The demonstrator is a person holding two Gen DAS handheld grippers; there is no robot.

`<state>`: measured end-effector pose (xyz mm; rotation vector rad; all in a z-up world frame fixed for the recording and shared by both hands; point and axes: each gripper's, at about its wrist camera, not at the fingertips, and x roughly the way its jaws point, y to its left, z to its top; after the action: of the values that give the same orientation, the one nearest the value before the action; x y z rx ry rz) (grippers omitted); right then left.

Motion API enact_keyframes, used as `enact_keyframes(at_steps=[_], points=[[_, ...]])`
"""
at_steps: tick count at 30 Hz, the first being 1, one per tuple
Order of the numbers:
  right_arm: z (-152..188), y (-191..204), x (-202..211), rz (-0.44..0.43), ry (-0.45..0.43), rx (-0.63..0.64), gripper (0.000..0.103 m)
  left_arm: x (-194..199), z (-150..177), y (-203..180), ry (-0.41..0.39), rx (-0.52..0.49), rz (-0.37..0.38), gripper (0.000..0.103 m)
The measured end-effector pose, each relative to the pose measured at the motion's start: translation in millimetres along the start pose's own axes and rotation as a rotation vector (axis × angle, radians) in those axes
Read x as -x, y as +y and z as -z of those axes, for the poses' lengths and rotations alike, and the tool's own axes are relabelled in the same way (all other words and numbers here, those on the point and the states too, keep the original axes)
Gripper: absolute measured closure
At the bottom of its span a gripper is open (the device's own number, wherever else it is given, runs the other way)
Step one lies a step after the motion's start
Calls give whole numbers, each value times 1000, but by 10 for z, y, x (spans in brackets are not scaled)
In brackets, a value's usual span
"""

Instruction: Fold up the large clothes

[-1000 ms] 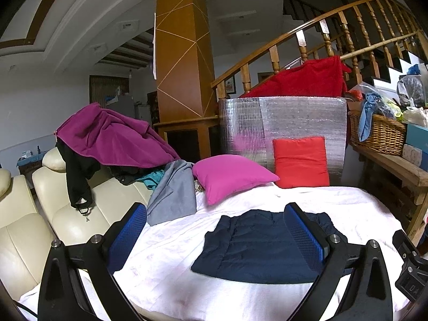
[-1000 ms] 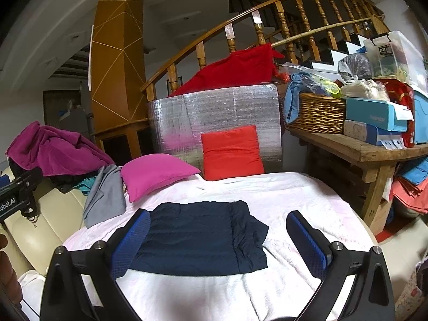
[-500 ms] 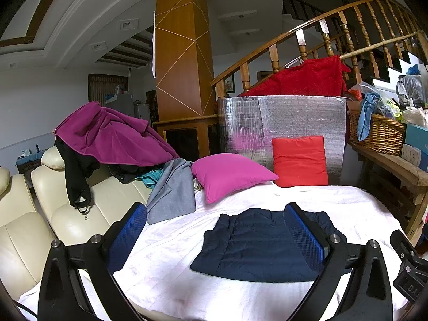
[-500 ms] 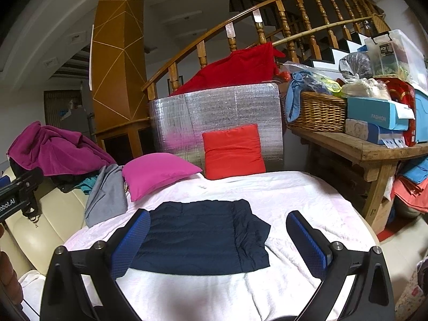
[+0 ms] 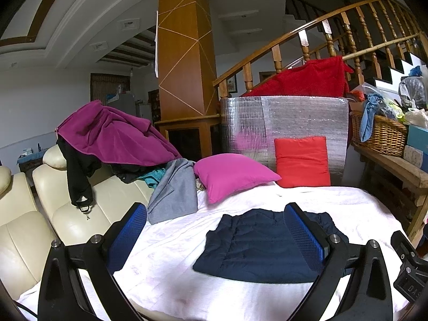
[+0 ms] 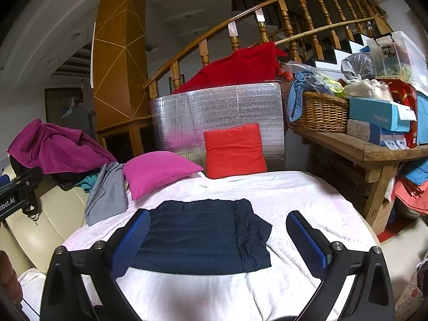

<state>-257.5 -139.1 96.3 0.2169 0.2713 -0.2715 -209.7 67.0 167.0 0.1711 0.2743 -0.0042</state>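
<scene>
A navy quilted jacket (image 5: 256,243) (image 6: 203,238) lies folded into a flat rectangle on the white-covered round table (image 5: 171,248) (image 6: 307,195). My left gripper (image 5: 216,236) hovers open above the table's near edge, left of the jacket's middle, holding nothing. The right gripper (image 6: 219,243) is also open and empty, raised in front of the jacket, whose right side sticks out as a loose flap. A heap of unfolded clothes, a magenta fleece (image 5: 112,133) (image 6: 53,147) over black and a grey garment (image 5: 176,190) (image 6: 107,192), rests on the cream sofa (image 5: 32,214) at left.
A magenta cushion (image 5: 232,174) (image 6: 157,171) and a red cushion (image 5: 302,161) (image 6: 234,149) sit at the table's far side against a silver foil panel (image 6: 227,112). A wooden bench (image 6: 361,149) at right carries a wicker basket (image 6: 321,112) and boxes. Staircase railing behind.
Both grippers have drawn back and risen slightly, staying open. The folded jacket has not moved.
</scene>
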Motion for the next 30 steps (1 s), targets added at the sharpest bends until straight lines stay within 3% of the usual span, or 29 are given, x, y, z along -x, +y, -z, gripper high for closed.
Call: enact_keyframes(at_steps=[30], points=[[-11,75,-3,0,0,20,0,-83,33,108,21,22,-12,1]])
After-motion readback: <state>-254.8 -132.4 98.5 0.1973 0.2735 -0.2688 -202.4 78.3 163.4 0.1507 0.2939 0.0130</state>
